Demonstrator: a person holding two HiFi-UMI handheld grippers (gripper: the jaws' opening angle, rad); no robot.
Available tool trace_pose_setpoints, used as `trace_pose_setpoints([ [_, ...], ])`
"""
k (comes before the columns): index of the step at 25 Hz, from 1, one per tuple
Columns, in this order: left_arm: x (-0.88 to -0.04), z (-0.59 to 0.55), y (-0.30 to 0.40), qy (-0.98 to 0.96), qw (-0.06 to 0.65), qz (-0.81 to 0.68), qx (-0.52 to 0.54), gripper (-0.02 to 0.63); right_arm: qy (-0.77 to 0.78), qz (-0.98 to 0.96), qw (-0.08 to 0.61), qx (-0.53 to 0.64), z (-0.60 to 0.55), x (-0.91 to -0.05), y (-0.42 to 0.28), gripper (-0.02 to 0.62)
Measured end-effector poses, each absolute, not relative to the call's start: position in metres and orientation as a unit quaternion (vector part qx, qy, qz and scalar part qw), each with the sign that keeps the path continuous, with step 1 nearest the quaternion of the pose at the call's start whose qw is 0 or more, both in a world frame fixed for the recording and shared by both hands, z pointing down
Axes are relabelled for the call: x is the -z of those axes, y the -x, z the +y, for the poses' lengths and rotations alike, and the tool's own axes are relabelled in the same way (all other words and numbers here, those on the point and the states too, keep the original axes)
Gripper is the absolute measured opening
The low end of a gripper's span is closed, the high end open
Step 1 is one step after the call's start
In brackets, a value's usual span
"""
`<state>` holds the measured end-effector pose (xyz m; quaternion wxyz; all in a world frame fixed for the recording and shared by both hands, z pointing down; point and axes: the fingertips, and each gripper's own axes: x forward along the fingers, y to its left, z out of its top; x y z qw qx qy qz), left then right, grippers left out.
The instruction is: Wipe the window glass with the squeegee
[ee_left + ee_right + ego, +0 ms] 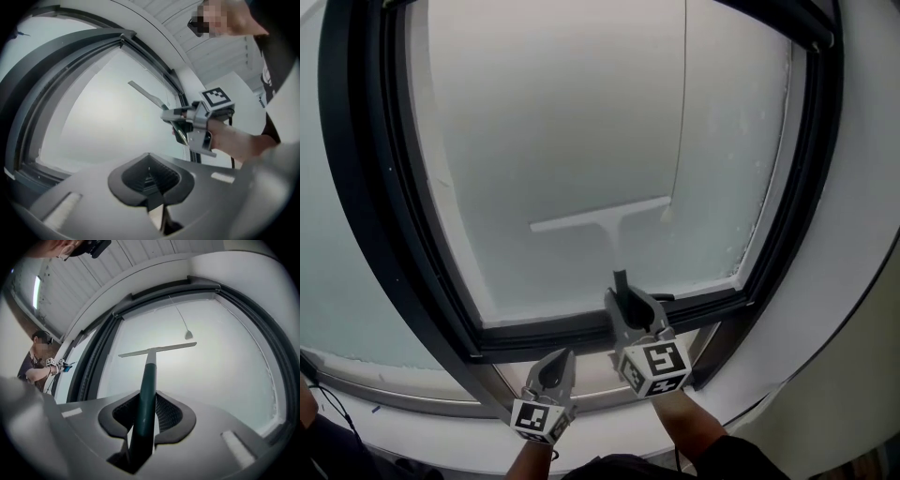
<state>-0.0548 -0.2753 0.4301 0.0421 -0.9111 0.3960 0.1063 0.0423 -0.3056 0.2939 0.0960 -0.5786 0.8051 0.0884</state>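
Note:
A squeegee with a pale blade and dark green handle lies against the frosted window glass, blade roughly level and a little tilted. My right gripper is shut on the squeegee handle, with the blade out ahead on the pane. My left gripper hangs lower left by the sill, shut with nothing in it; in its own view the jaws meet, and the right gripper with the squeegee shows beyond.
A dark window frame rings the pane, with a sill bar just below the squeegee. A thin cord with a pull hangs in front of the glass. Another person stands far left in the right gripper view.

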Motion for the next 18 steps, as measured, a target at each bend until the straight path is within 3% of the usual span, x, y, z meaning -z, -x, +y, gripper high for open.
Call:
trace_pose_setpoints([
  [10, -0.390, -0.268, 0.093, 0.906, 0.079, 0.394, -0.137, -0.002, 0.594, 0.767, 0.171, -0.172, -0.353, -0.130, -0.015, 0.089],
  [18, -0.383, -0.277, 0.106, 0.902, 0.088, 0.396, -0.146, -0.002, 0.600, 0.761, 0.174, -0.175, -0.369, -0.088, -0.012, 0.089],
])
